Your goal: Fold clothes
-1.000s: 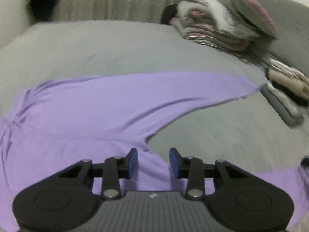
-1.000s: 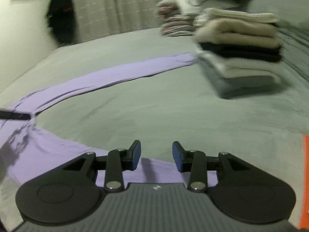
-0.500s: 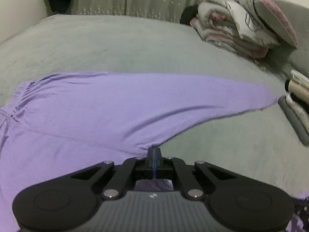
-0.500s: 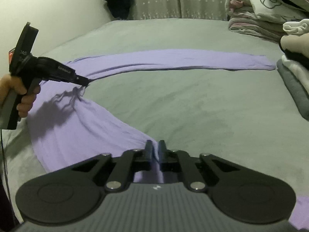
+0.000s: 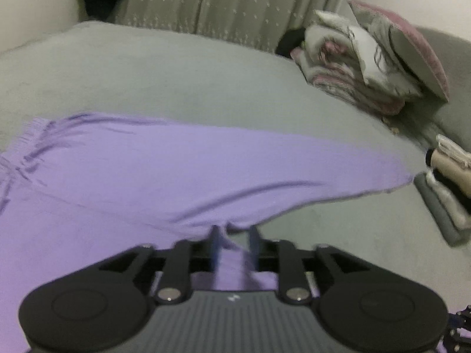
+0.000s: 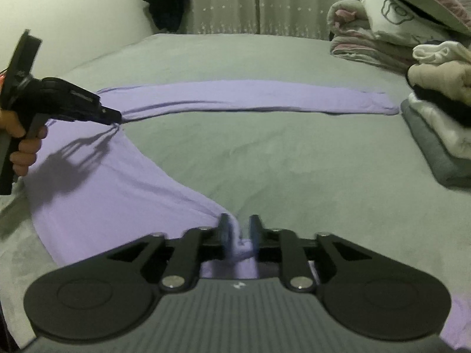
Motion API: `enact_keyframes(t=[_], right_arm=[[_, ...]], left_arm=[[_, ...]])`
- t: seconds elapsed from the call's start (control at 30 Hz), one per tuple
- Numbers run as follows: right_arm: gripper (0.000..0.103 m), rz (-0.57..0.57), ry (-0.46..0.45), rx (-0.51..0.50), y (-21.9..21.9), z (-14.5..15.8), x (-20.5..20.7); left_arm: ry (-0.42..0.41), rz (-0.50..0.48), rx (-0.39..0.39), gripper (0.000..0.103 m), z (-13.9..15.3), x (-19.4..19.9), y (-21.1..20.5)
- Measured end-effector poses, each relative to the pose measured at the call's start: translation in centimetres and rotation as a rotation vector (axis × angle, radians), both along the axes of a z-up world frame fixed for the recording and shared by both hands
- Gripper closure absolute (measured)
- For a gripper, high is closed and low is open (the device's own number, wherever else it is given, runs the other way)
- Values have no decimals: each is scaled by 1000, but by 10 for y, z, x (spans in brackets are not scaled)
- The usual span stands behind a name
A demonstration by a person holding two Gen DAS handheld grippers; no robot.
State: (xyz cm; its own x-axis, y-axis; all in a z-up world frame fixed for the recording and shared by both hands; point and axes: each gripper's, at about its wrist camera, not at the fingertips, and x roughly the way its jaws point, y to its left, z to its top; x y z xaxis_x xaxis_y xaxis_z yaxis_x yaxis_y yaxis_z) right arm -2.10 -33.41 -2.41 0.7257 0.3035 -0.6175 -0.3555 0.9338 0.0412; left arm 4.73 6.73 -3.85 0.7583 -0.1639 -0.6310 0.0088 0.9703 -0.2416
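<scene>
Parted since half a second ago: left hand-held gripper (image 5: 232, 242) and right hand-held gripper (image 6: 239, 231), both released now, cloth loose between fingers. Purple trousers (image 6: 117, 176) spread across grey bed (image 6: 294, 161), legs splayed apart, unfolded; likely regrasping or repositioning. No readable writing.

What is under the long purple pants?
The purple pants lie spread on the grey bedcover, which shows all around them. Whatever might be beneath the cloth itself is covered, so I cannot tell. Both tongs, left and right, have purple cloth between their fingers.
</scene>
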Motion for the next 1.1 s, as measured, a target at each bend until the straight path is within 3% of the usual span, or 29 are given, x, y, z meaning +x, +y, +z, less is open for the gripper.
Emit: enact_keyframes(t=[0.07, 0.3, 0.7, 0.93, 1.1], right_arm=[[60, -6, -19, 14, -2, 3, -4], [60, 75, 0, 120, 14, 10, -10], [61, 389, -6, 133, 97, 15, -37], [61, 575, -3, 81, 139, 14, -51], [65, 615, 10, 19, 153, 6, -46]], left_arm=[[-14, 22, -2, 68, 5, -6, 9], [-7, 116, 19, 65, 11, -31, 51], [45, 303, 65, 65, 12, -81, 138], [55, 379, 26, 66, 14, -104, 184], [108, 376, -89, 67, 4, -107, 204]])
